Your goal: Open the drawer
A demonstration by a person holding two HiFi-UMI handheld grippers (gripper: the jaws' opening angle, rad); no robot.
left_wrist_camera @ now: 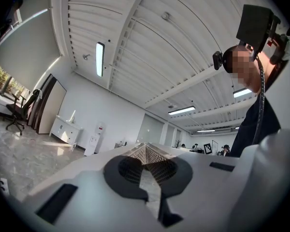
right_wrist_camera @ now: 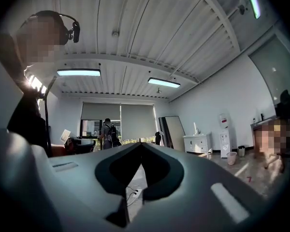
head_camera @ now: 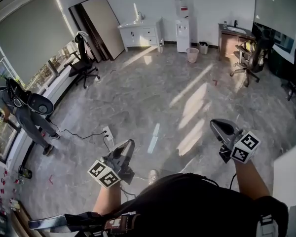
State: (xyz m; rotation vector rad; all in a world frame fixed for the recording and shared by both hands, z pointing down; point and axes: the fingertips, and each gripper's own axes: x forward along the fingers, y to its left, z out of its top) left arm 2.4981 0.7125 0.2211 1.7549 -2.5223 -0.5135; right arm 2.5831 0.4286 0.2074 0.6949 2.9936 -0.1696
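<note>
Nothing done yet: we stand mid-room, cabinet (head_camera: pixel 139 35) well apart; left claw (head_camera: pixel 129 143), right claw (head_camera: pixel 215 124) both closed, empty.

The white cabinet (head_camera: pixel 139 35) at the far wall is too small to tell whether its drawers (head_camera: pixel 147 33) sit flush. A white box (head_camera: pixel 292 181) is cut off by the head view's right edge. The person at the window (head_camera: pixel 20 110) is partly cut off by its left edge.

- Two office chairs (head_camera: pixel 83 62) (head_camera: pixel 250 58), upper left and upper right
- Two bins (head_camera: pixel 192 55) (head_camera: pixel 203 47), top centre
- One white cabinet (head_camera: pixel 139 35)
- One water dispenser (head_camera: pixel 182 29)
- One person (head_camera: pixel 20 108), left edge
</note>
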